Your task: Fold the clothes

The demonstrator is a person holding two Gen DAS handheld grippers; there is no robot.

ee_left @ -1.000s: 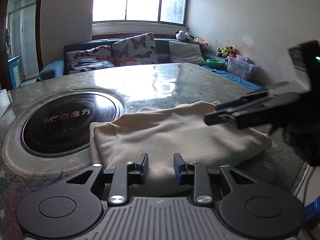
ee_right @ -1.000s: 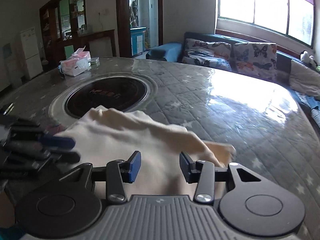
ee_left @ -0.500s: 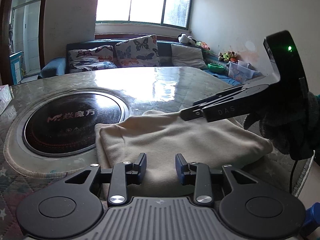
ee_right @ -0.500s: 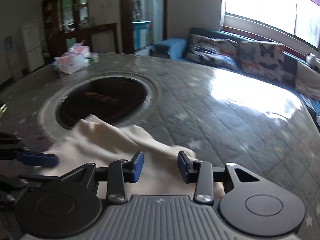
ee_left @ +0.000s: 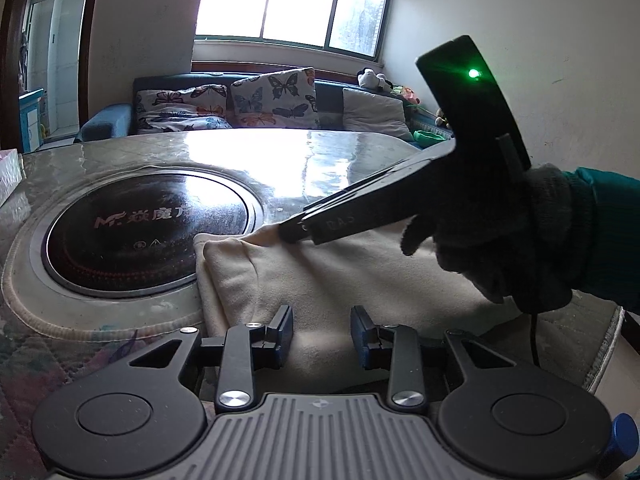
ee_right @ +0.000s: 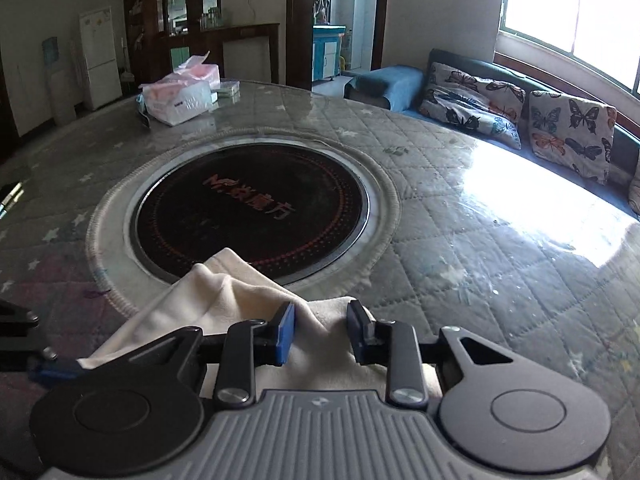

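— What's each claw doing from where you stand?

— The left claw (ee_left: 321,334) hangs with its two blue-padded fingers apart, nothing between them, just above the near edge of the cream cloth (ee_left: 320,276). The right claw (ee_right: 320,334) is apart as well, with a raised ridge of cloth (ee_right: 224,296) in the gap; I can't tell whether the pads touch it.

— What's the cloth like?

— Soft, matte, fleecy. It lies folded in a rough rectangle on the bench (ee_left: 352,156), one rounded corner lapping over the rim of the round black glass cooktop (ee_left: 148,232) sunk into the middle.

— And the bench itself?

— Round, covered in a grey quilted cover (ee_right: 460,240) with star shapes under a shiny clear sheet that throws back the window glare.

— Anything you can't see properly?

— In the left view the right claw (ee_left: 292,234) shows side-on over the far edge of the cloth, in a dark knitted glove (ee_left: 500,240); its fingers overlap, so the gap is hidden there. The near part of the cloth disappears under both tools. A pink and white packet (ee_right: 180,96) sits well off on the far side, its print too small to read.
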